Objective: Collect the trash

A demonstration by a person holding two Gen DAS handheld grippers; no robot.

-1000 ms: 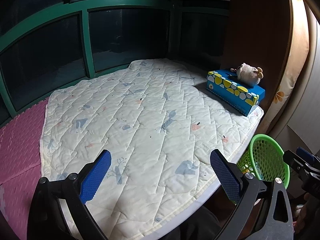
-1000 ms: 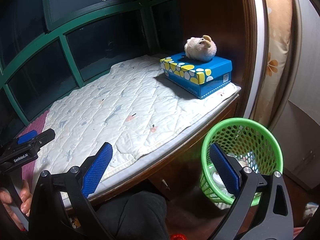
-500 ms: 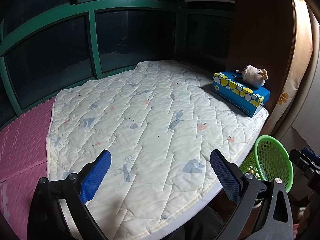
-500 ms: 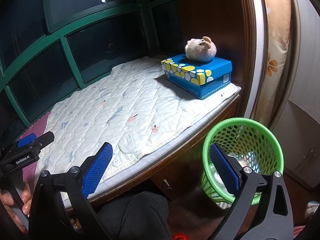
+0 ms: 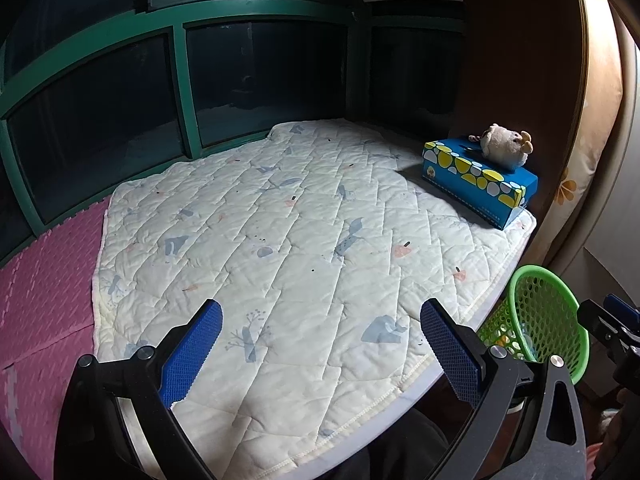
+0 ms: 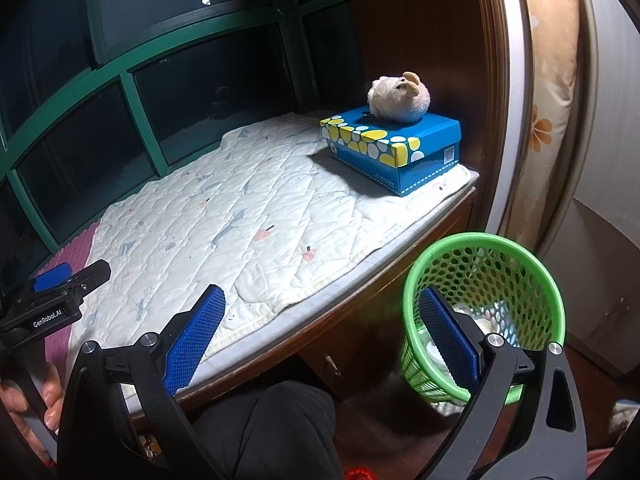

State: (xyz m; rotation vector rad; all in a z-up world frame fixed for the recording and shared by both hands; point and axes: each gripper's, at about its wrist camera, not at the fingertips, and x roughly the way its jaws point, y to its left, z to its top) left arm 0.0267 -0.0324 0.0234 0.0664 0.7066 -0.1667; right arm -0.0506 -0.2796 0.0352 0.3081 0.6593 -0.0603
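A green mesh wastebasket (image 6: 486, 312) stands on the floor below the window seat's right end, with pale crumpled trash (image 6: 482, 322) inside; it also shows in the left wrist view (image 5: 538, 312). My left gripper (image 5: 320, 344) is open and empty above the near edge of the quilted mat (image 5: 288, 240). My right gripper (image 6: 322, 326) is open and empty, its right finger in front of the basket's rim. No loose trash shows on the mat.
A blue and yellow tissue box (image 6: 394, 146) with a plush toy (image 6: 400, 96) on top sits at the mat's far right. Green window frames (image 5: 184, 92) line the back. A pink foam mat (image 5: 44, 280) lies left. A wooden wall (image 6: 420, 40) is right.
The left gripper has drawn back and turned slightly left, so more of the pink mat shows. The right gripper has barely moved. Both stay open.
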